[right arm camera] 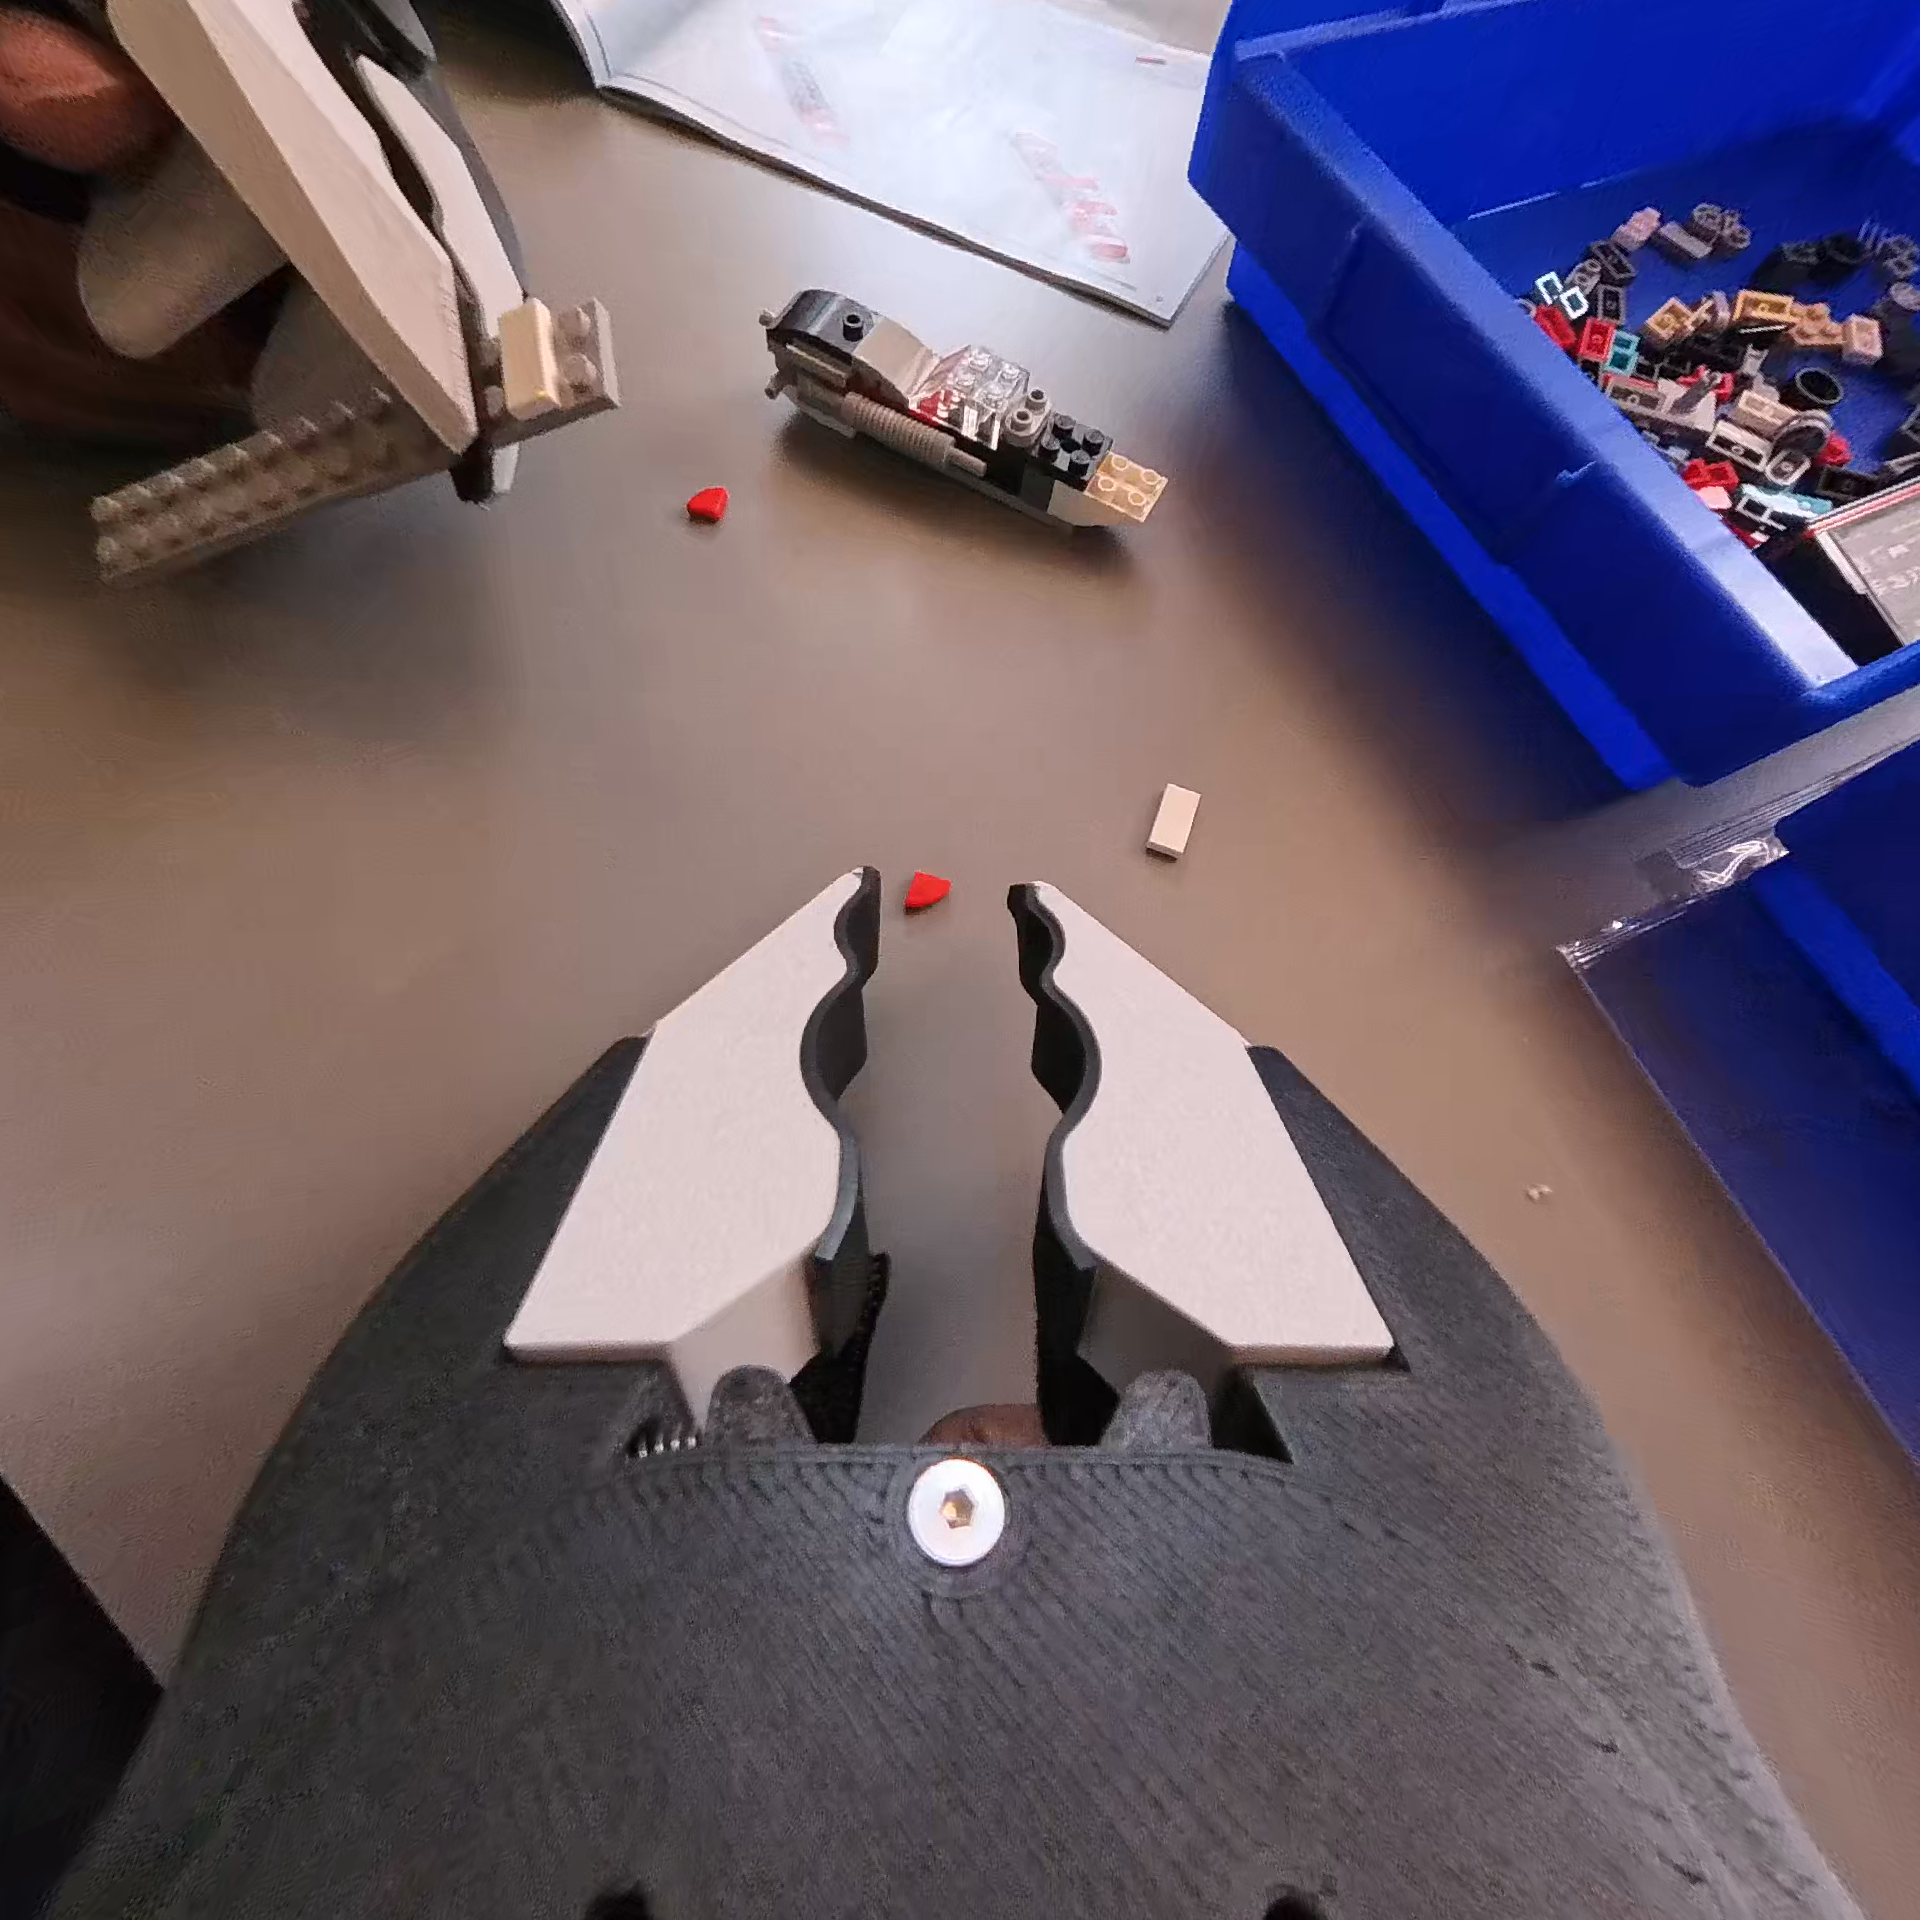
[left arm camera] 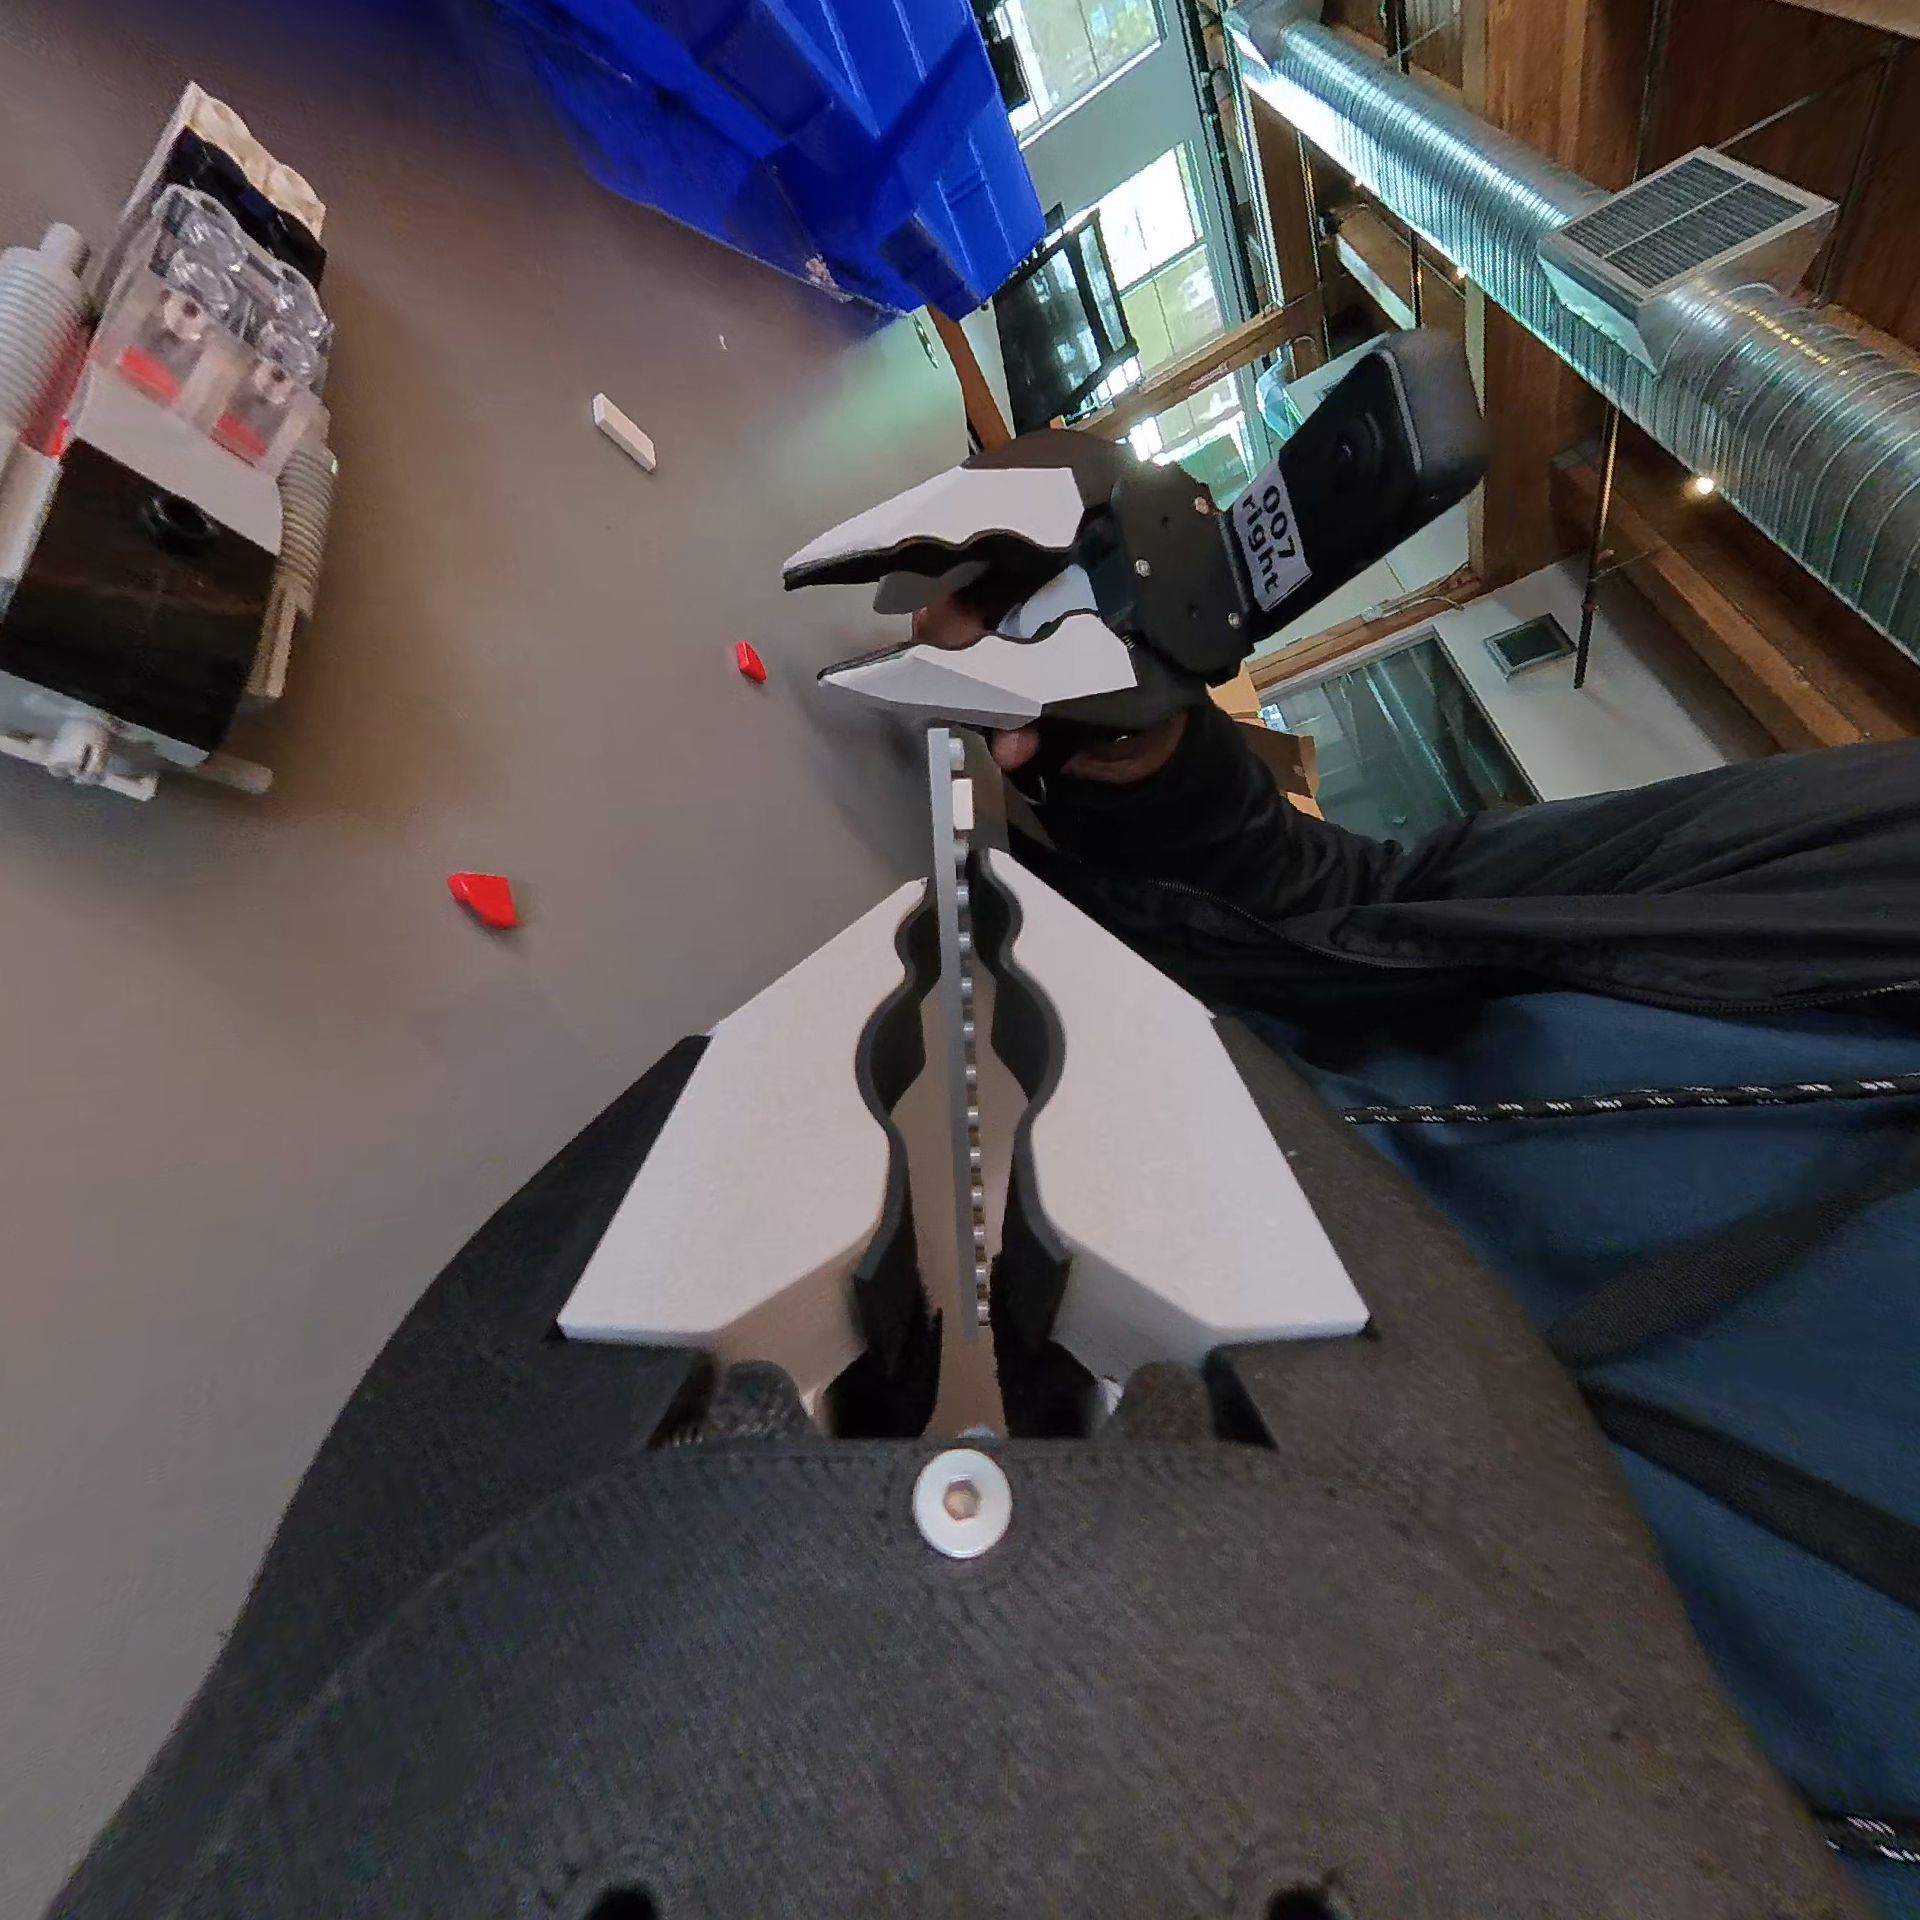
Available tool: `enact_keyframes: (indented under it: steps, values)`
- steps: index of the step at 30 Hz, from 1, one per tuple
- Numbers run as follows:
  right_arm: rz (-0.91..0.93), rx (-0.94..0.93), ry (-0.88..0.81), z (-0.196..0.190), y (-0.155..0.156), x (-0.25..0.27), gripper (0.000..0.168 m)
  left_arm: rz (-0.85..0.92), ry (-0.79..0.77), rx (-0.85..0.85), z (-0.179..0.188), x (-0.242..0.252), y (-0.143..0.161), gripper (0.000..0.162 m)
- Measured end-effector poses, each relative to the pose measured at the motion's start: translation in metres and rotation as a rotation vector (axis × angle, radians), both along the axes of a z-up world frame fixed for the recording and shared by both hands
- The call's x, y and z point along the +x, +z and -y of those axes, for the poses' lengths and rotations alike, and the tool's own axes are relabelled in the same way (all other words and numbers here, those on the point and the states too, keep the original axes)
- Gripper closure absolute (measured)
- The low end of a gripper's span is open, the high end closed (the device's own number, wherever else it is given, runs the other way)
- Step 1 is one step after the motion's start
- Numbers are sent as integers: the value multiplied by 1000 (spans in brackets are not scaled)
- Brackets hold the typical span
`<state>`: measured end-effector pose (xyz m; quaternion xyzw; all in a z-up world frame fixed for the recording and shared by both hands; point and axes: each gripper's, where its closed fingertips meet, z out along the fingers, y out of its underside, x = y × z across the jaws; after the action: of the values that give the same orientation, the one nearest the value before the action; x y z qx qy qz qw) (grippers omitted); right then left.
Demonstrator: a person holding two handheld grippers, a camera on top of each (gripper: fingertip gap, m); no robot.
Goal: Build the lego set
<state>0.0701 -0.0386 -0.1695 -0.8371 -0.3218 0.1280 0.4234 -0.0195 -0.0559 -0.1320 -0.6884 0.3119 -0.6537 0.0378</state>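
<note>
My left gripper (left arm camera: pixel 961 871) is shut on a long grey studded plate (left arm camera: pixel 954 1039), seen edge-on, with a small white piece (left arm camera: pixel 962 802) near its far end. In the right wrist view the left gripper (right arm camera: pixel 483 436) holds that plate (right arm camera: pixel 249 494) above the table at the upper left. My right gripper (right arm camera: pixel 943 904) is open and empty, low over the table, with a small red piece (right arm camera: pixel 927 890) lying just ahead between its tips. It also shows in the left wrist view (left arm camera: pixel 808 627), open. The partly built model (right arm camera: pixel 956 416) lies farther ahead.
A second red piece (right arm camera: pixel 709 503) and a white tile (right arm camera: pixel 1174 821) lie loose on the grey table (right arm camera: pixel 416 779). A blue bin (right arm camera: pixel 1455 436) of loose bricks stands at the right, a plastic bag (right arm camera: pixel 1704 862) beside it. An instruction booklet (right arm camera: pixel 935 125) lies at the back. The grippers' ends are close to 10 centimeters from one another.
</note>
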Motion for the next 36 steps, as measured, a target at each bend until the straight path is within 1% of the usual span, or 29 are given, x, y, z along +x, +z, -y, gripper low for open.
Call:
enact_keyframes:
  steps: [17, 36]
  values:
    - [44, -24, 26, 1, -11, -7, 142, 2, 3, -2, -1, 0, 0, 156]
    - [69, -13, 20, 1, -12, -6, 143, -3, 4, 4, -1, 0, 0, 156]
